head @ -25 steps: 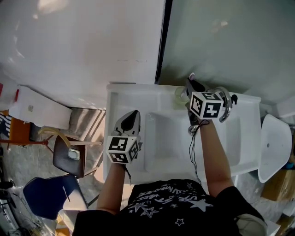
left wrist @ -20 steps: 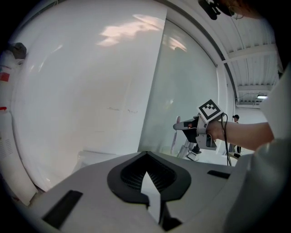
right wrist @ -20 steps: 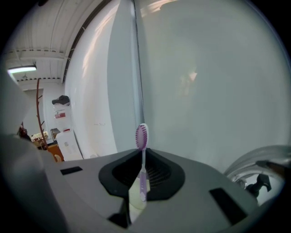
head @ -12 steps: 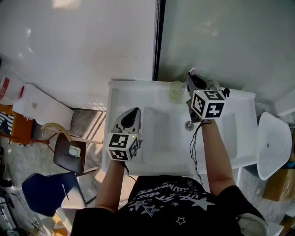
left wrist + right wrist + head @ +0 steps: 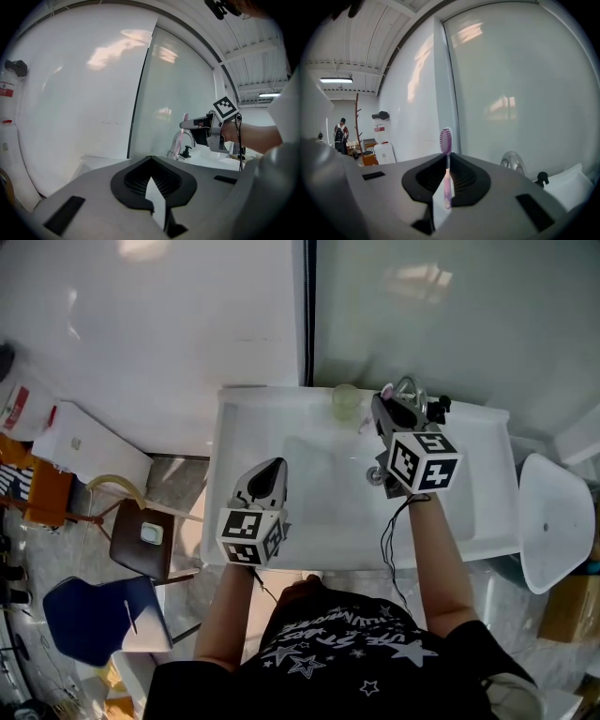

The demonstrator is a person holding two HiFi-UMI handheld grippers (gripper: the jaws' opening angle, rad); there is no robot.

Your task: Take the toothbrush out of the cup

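Both near the cup [image 5: 345,401]: our right claw [image 5: 380,402], just right of it, pinches the purple toothbrush [image 5: 446,140]; our left claw [image 5: 272,466], nearer us, stays out of it, closed and empty.

A white sink [image 5: 234,442] sits against the wall. On its back rim stand a pale cup [image 5: 345,401] and, further right, a faucet [image 5: 410,388]. The right gripper [image 5: 380,401] hangs between them, clear of the cup, with a pink toothbrush [image 5: 385,389] tip at its nose. The left gripper [image 5: 273,465] hovers over the sink's left side. A brown chair [image 5: 141,545] stands on the floor to the left.
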